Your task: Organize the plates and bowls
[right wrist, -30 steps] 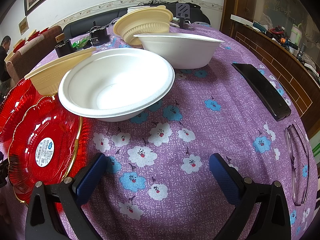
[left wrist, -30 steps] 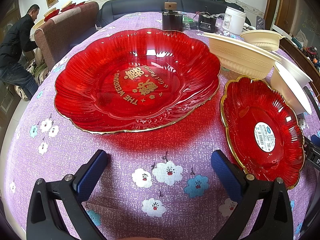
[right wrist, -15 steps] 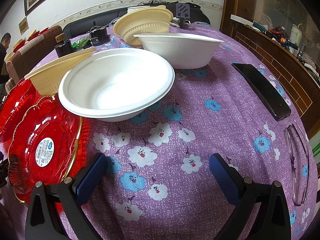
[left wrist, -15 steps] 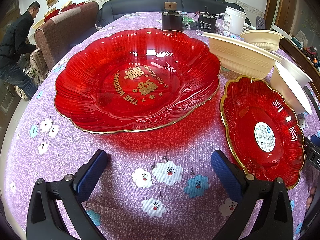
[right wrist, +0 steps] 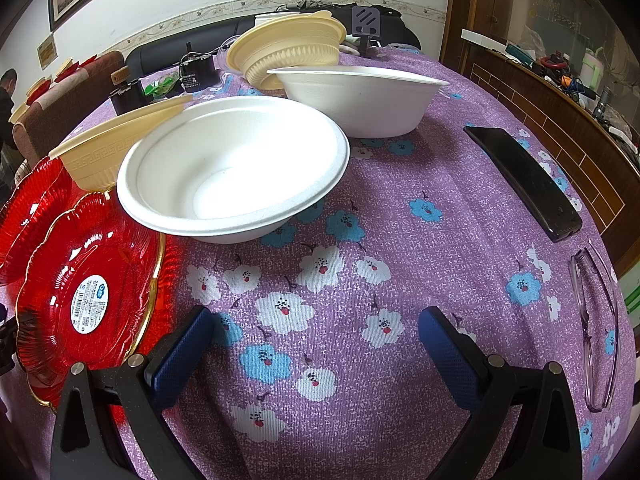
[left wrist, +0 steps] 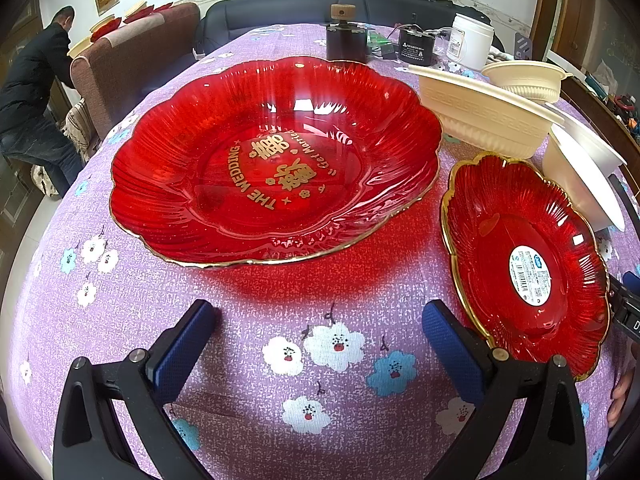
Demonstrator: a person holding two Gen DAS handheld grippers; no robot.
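A large red glass plate (left wrist: 276, 160) with gold lettering lies ahead of my left gripper (left wrist: 318, 320), which is open and empty above the cloth. A small red plate (left wrist: 524, 260) with a white sticker lies to its right; it also shows in the right wrist view (right wrist: 88, 288). A white bowl (right wrist: 232, 168) leans on that small plate's edge, ahead and left of my right gripper (right wrist: 316, 320), which is open and empty. A second white bowl (right wrist: 360, 100) stands behind it. Two cream bowls (right wrist: 116, 140) (right wrist: 288, 52) stand further back.
The table has a purple flowered cloth (right wrist: 400, 240). A black remote (right wrist: 524, 180) and glasses (right wrist: 596, 320) lie at the right edge. A dark box (left wrist: 346, 40), a black adapter (left wrist: 416, 46) and a white jar (left wrist: 472, 46) stand at the far side. A man (left wrist: 28, 96) stands far left.
Neither gripper has moved and the dishes stay put. Only the man in the background has shifted.
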